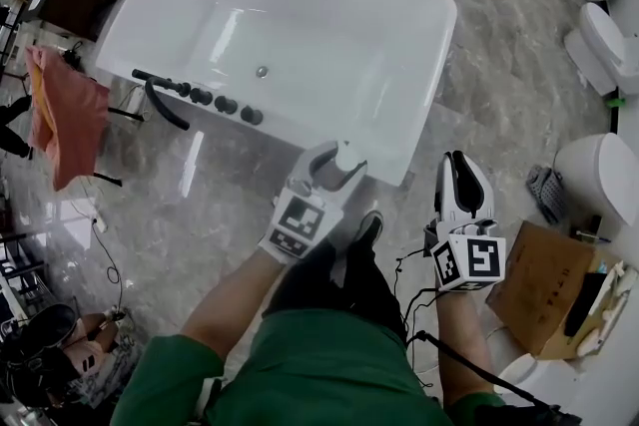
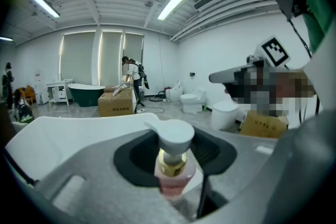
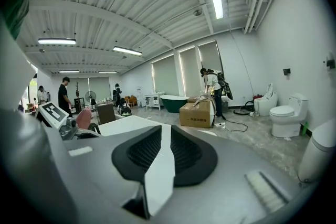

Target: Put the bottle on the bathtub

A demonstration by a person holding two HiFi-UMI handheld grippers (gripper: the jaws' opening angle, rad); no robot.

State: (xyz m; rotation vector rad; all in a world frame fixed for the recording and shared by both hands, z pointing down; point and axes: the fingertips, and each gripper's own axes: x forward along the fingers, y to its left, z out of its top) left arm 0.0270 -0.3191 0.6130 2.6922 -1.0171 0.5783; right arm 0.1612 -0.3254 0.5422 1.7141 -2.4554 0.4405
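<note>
**Left gripper (image 1: 337, 167) clenched on the pink pump bottle (image 1: 349, 156) with white cap and gold collar.**
The bottle stands upright between the jaws, at the near rim of the white oval bathtub (image 1: 431, 55). Right gripper (image 1: 457, 165): jaws pressed together, empty, above the grey marble floor (image 1: 200, 205).

Left gripper (image 1: 334, 170) is held forward on a bare left forearm (image 1: 235, 299), angled up and to the right. Its jaws are closed on a pump bottle (image 2: 172, 165), which is gripped below its white head. Right gripper (image 1: 460, 177) is held apart from the left one, close to the body and pointed forward. Its jaws are drawn together, and nothing is seen between them. Both marker cubes are turned upward.
</note>
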